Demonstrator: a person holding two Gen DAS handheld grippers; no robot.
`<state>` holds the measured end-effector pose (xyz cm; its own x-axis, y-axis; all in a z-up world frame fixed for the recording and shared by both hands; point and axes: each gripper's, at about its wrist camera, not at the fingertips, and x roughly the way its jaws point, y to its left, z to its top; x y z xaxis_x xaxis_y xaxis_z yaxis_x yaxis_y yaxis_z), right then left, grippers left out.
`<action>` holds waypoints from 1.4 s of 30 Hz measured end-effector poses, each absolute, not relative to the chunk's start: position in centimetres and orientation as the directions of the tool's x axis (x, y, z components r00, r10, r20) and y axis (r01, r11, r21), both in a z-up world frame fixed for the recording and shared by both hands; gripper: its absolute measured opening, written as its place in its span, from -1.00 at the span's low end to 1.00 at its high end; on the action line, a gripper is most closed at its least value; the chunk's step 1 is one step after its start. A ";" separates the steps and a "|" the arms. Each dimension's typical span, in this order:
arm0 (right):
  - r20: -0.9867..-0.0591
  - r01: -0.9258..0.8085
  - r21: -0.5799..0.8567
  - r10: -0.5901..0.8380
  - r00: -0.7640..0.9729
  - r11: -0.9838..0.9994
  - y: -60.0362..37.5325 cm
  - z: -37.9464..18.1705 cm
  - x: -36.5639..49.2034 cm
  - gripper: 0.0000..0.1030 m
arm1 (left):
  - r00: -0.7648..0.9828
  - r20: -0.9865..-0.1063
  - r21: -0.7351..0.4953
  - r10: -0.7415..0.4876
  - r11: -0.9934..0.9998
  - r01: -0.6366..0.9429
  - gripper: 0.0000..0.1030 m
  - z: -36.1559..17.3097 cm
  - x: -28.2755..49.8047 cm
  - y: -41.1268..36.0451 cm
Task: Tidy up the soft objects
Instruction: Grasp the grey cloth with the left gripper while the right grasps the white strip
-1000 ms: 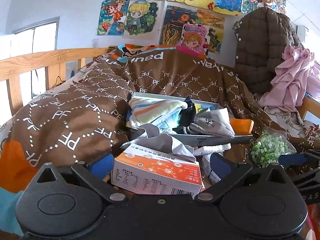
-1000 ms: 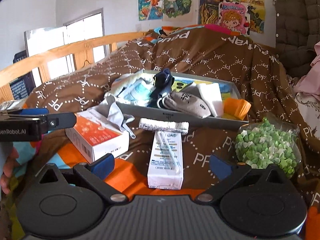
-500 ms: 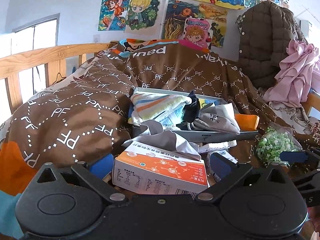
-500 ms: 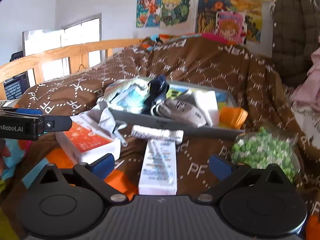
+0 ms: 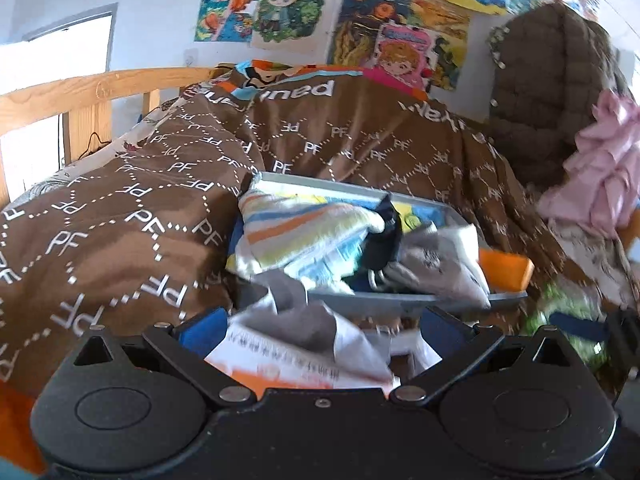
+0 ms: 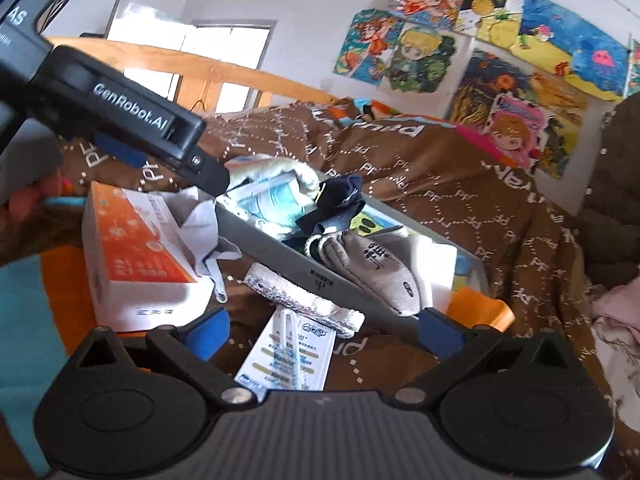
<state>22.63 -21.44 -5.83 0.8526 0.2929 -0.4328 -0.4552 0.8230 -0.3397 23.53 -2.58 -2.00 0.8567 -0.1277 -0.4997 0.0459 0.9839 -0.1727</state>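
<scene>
Left claw [image 5: 316,330] now closer over grey cloth [image 5: 304,316], spread wide, empty

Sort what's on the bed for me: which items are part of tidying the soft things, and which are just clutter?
Job: grey cloth, grey sock, navy sock, striped towel, grey tray.

Clutter: orange box, swab packet, foil strip, wall drawings.

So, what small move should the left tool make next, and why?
Probably ease the left tool down and close it on the grey cloth. Its jaws are open, and this soft cloth lies between them, draped over the orange box, still outside the grey tray that already holds socks and a striped towel.
</scene>
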 end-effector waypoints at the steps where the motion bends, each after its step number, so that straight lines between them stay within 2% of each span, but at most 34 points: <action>1: -0.437 -0.466 -0.339 0.302 0.847 0.817 -21.4 -5.9 23.1 0.99 | 0.854 -0.505 -0.171 -0.124 0.984 0.041 0.98 -2.1 24.1 -2.6; 10: -0.489 -0.587 -0.354 0.391 0.780 0.728 -20.1 -6.3 26.0 0.99 | 0.755 -0.644 -0.142 -0.122 0.989 0.038 0.98 -3.9 29.4 -2.6; 16: -0.533 -0.622 -0.407 0.379 0.757 0.669 -18.5 -7.6 27.1 0.92 | 0.706 -0.695 -0.130 -0.136 0.990 0.062 0.98 -4.3 31.1 -3.4; 22: -0.557 -0.648 -0.398 0.390 0.733 0.650 -18.1 -8.4 27.6 0.62 | 0.696 -0.712 -0.055 -0.090 0.996 0.071 0.98 -5.3 31.8 -4.3; 26: -0.574 -0.665 -0.367 0.404 0.712 0.651 -18.5 -8.5 27.9 0.33 | 0.688 -0.719 -0.059 -0.099 0.995 0.081 0.98 -5.3 32.0 -4.2; 30: -0.571 -0.655 -0.361 0.398 0.718 0.664 -19.1 -8.1 28.1 -0.08 | 0.685 -0.720 -0.065 -0.112 0.993 0.095 0.85 -5.4 32.0 -4.1; 32: -0.575 -0.656 -0.347 0.401 0.713 0.670 -19.4 -8.0 28.1 -0.16 | 0.683 -0.721 -0.064 -0.118 0.992 0.105 0.83 -5.5 32.0 -4.2; 38: -0.579 -0.659 -0.327 0.408 0.706 0.677 -19.6 -7.8 28.5 -0.18 | 0.696 -0.709 -0.078 -0.118 0.993 0.088 0.42 -5.6 31.6 -3.7; 40: -0.578 -0.658 -0.318 0.411 0.705 0.682 -19.7 -7.7 28.4 -0.19 | 0.695 -0.711 -0.073 -0.107 0.994 0.078 0.08 -5.7 31.6 -3.5; 42: -0.577 -0.657 -0.302 0.415 0.703 0.691 -19.8 -7.6 28.5 -0.20 | 0.694 -0.714 -0.073 -0.097 0.995 0.065 -0.10 -5.7 31.7 -3.2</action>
